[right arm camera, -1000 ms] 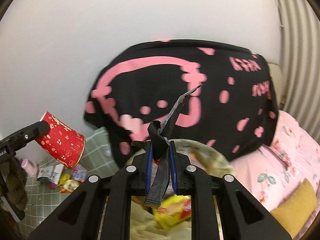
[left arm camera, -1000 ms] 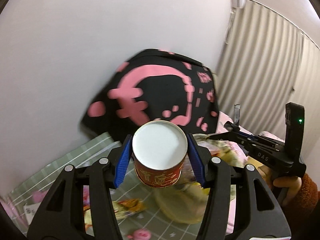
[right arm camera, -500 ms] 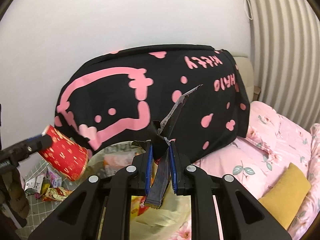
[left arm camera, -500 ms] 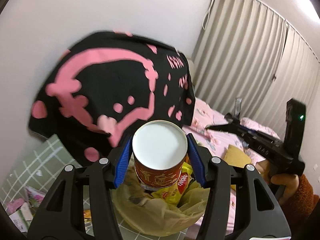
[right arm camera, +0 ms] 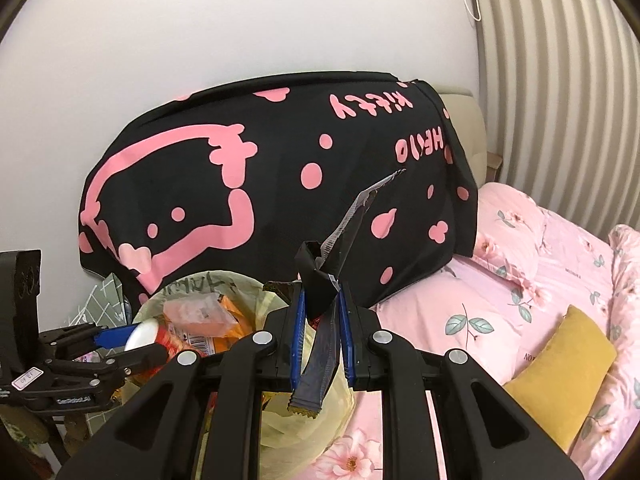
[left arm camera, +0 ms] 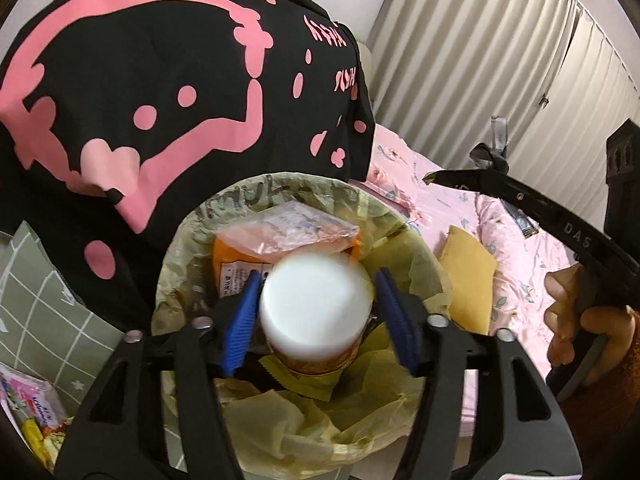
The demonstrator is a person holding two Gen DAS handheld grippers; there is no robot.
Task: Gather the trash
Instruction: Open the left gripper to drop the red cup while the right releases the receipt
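Observation:
A red paper cup [left arm camera: 316,308], white inside, hangs blurred between the blue pads of my left gripper [left arm camera: 316,278] right above the bin lined with a yellow bag [left arm camera: 188,240]. The jaws are opening, with a gap on the cup's right side. An orange packet [left arm camera: 288,232] and other wrappers lie in the bag. My right gripper [right arm camera: 320,292] is shut on a crumpled black wrapper [right arm camera: 320,368] to the right of the bin [right arm camera: 200,280]. The right wrist view shows the cup [right arm camera: 148,334] and the left gripper [right arm camera: 148,340] over the bin's left side.
A black blanket with pink print [right arm camera: 280,184] leans on the wall behind the bin. A pink bed [right arm camera: 520,280] with a yellow cushion [right arm camera: 560,368] lies to the right. A green checked cloth [left arm camera: 44,292] with small packets [left arm camera: 36,412] lies left. Curtains [left arm camera: 500,60] hang at the back right.
My left gripper has swung over the bin and tipped downward, and its jaws have widened around the cup. The right gripper has shifted toward the bed, still clamped on the black wrapper.

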